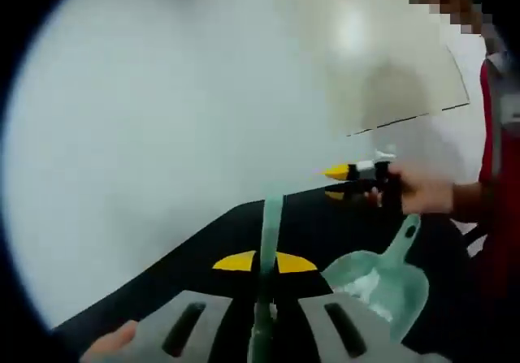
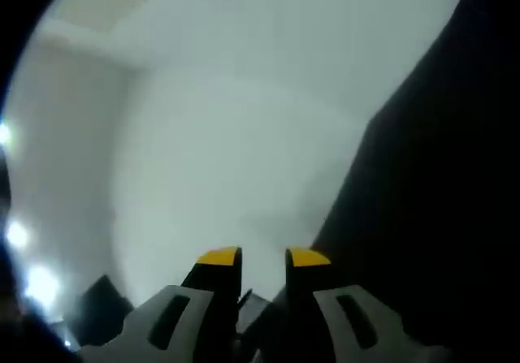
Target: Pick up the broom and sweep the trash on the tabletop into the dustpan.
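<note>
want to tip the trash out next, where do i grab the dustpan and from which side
Grip the dustpan by its handle, the narrow stalk rising from the scoop toward the right gripper. Come from the handle end, jaws across it: the scoop looks too wide and already holds white scraps. The left gripper holds the broom handle.

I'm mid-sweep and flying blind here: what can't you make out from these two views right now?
- Broom, left gripper view: only the thin green handle shows between the jaws; its bristle end is not visible.
- Dustpan, left gripper view: whitish contents too blurred to identify.
- Right gripper, right gripper view: a narrow gap between the jaws; whether they hold anything is unclear in the dark.
- Tabletop, right gripper view: a dark, featureless area, so any remaining trash cannot be judged.
</note>
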Tool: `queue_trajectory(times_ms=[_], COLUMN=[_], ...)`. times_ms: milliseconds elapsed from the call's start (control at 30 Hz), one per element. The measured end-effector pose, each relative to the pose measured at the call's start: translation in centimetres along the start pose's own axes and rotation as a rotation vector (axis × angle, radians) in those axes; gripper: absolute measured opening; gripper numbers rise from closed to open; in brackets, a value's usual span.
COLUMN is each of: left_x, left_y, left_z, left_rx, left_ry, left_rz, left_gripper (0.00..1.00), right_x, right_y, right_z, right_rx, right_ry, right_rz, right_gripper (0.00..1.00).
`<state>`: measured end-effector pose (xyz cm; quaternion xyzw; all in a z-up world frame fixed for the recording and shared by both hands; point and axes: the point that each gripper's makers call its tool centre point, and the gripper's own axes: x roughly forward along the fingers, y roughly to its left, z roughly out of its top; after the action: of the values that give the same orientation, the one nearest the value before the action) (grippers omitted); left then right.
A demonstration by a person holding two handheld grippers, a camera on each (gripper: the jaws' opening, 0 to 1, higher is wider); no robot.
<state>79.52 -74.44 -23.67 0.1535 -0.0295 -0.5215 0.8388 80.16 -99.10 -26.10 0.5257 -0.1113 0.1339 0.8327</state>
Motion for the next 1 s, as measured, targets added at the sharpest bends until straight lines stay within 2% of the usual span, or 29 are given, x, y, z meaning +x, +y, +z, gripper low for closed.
queue_trajectory(times_ms=[100,133,233,267,300,367,400,467,533,600,633,700,733,767,800,867,1000], left_x=[-0.5,-0.8,-2.0,-2.4,-2.7,-3.2,-3.4,-3.7,-3.8,-3.2,-2.7,-1.5,-1.1,-0.6,-0.2,0.9,2.1], left_y=[-1.2,-2.2,-3.2,-3.0,-2.8,-1.5,-0.6,1.6,4.8,6.8,7.6,8.2,8.3,7.8,7.7,7.4,7.0], left_z=[0.2,1.1,3.9,4.8,5.0,5.6,5.6,5.1,3.9,2.8,2.3,0.7,0.7,1.1,1.1,0.3,0.1], left_rx=[0.019,-0.011,-0.143,-0.146,-0.132,-0.053,-0.041,-0.076,-0.114,-0.098,-0.099,-0.172,-0.202,-0.235,-0.251,-0.259,-0.262], left_ry=[0.034,0.004,-0.095,-0.125,-0.127,-0.112,-0.108,-0.096,-0.077,-0.071,-0.066,-0.022,-0.041,-0.084,-0.09,-0.056,-0.041], left_rz=[-0.016,-0.055,-0.088,-0.074,-0.055,0.028,0.074,0.176,0.29,0.328,0.328,0.314,0.307,0.276,0.268,0.242,0.205], left_gripper=[0.04,0.04,0.04,0.04,0.04,0.04,0.04,0.04,0.04,0.04,0.04,0.04,0.04,0.04,0.04,0.04,0.04], right_x=[-0.1,-0.1,-0.1,-0.1,-0.1,-0.1,-0.1,-0.1,0.0,0.1,0.1,0.2,0.2,0.3,0.3,0.3,0.1], right_y=[0.0,0.1,0.1,0.1,0.1,0.1,0.1,0.1,0.1,0.0,0.0,0.1,0.0,-0.1,0.0,-0.1,-0.1], right_z=[0.0,0.0,-0.1,-0.1,-0.1,-0.1,-0.1,-0.1,-0.1,-0.1,-0.2,-0.3,-0.4,-0.4,-0.6,-0.7,-0.6], right_rx=[0.002,0.002,0.004,0.004,0.005,0.003,0.003,0.002,0.001,-0.008,-0.013,-0.027,-0.034,-0.042,-0.048,-0.054,-0.041], right_ry=[-0.001,-0.001,0.001,0.001,0.002,0.002,0.002,0.002,0.001,0.003,0.005,0.012,0.016,0.021,0.024,0.028,0.022], right_rz=[0.0,0.0,0.001,0.001,0.0,0.0,0.0,-0.001,-0.002,-0.005,-0.006,-0.011,-0.015,-0.019,-0.021,-0.023,-0.02], right_gripper=[0.23,0.23,0.23,0.23,0.23,0.23,0.23,0.23,0.23,0.23,0.23,0.23,0.23,0.23,0.23,0.23,0.23])
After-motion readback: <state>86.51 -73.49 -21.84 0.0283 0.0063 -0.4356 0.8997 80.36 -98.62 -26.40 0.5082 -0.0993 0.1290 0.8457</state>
